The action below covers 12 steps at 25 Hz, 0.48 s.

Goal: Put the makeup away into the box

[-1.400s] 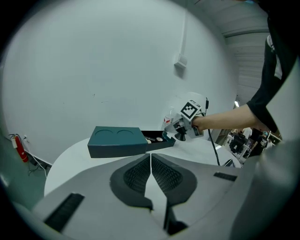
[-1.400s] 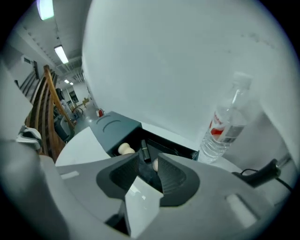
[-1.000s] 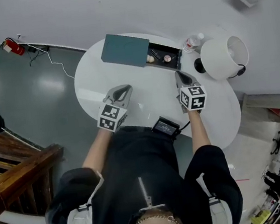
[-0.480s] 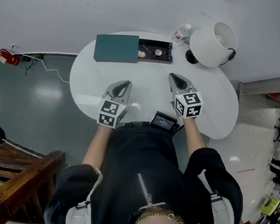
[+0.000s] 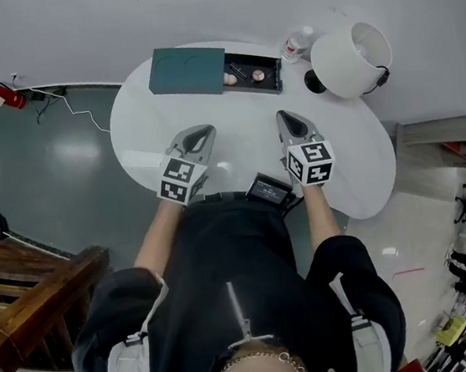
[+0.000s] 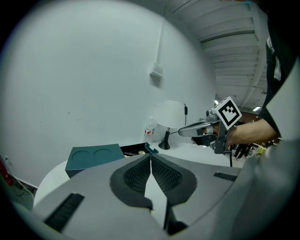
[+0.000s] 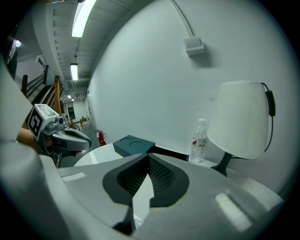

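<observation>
Both grippers have pulled back from the box toward the person. The left gripper (image 5: 200,133) and the right gripper (image 5: 285,119) now sit side by side in the middle of the frame, each pinched tight with nothing inside. The makeup (image 5: 258,75) is already in the dark tray (image 5: 273,79), which sticks out of the teal box (image 5: 188,70) at the top of the frame. I think the next job is to slide the tray shut. It would help to hold the box with the left gripper, push the tray end slowly with the right, and stay away from the bottle (image 5: 295,44). I count two grippers, one box, one tray, one bottle, one lamp (image 5: 351,59) and one white table (image 5: 329,148). There may be three makeup pieces, but they are too small to be sure.
</observation>
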Each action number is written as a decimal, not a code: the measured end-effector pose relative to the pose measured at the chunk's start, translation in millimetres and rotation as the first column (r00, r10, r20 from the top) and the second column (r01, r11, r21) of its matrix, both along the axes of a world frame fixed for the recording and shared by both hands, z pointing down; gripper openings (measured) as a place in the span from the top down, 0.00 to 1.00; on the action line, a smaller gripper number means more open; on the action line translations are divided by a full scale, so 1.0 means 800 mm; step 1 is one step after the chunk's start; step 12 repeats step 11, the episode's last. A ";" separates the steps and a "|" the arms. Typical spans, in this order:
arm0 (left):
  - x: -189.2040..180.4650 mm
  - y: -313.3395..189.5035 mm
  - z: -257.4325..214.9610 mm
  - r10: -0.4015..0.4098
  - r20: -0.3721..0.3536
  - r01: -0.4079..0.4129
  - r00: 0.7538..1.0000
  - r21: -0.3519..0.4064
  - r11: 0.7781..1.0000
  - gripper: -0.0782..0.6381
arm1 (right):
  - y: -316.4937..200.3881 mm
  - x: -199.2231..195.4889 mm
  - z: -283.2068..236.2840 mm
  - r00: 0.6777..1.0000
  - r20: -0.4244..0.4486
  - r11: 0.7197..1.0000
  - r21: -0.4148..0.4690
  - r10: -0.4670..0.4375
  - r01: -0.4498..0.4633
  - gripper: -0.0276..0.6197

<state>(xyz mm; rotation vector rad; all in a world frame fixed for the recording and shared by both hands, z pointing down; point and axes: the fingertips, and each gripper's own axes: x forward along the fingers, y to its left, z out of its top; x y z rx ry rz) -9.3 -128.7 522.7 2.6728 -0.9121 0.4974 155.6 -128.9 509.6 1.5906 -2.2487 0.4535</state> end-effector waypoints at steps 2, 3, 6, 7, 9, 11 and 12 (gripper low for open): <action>-0.002 0.000 0.002 -0.002 0.003 0.002 1.000 -0.003 1.000 0.87 | -0.001 -0.002 0.001 1.000 -0.001 1.000 -0.003 -0.002 0.002 0.95; -0.003 0.000 0.002 -0.002 0.004 0.002 1.000 -0.004 1.000 0.87 | -0.001 -0.002 0.002 1.000 -0.001 1.000 -0.004 -0.003 0.003 0.95; -0.003 -0.001 0.004 -0.004 0.005 0.004 1.000 -0.006 1.000 0.87 | -0.004 -0.004 0.003 1.000 -0.001 1.000 -0.004 -0.006 0.006 0.95; -0.003 -0.002 0.004 -0.004 0.005 0.004 1.000 -0.005 1.000 0.87 | -0.005 -0.005 0.004 1.000 -0.001 1.000 -0.003 -0.008 0.008 0.95; -0.004 -0.002 0.006 -0.002 0.006 0.003 1.000 -0.006 1.000 0.87 | -0.006 -0.007 0.005 1.000 0.000 1.000 -0.005 -0.009 0.009 0.95; -0.005 -0.001 0.007 -0.001 0.007 0.001 1.000 -0.009 1.000 0.87 | -0.006 -0.009 0.007 1.000 0.000 1.000 -0.009 -0.009 0.009 0.95; -0.005 -0.001 0.007 -0.001 0.007 0.001 1.000 -0.009 1.000 0.87 | -0.006 -0.009 0.007 1.000 0.000 1.000 -0.009 -0.009 0.009 0.95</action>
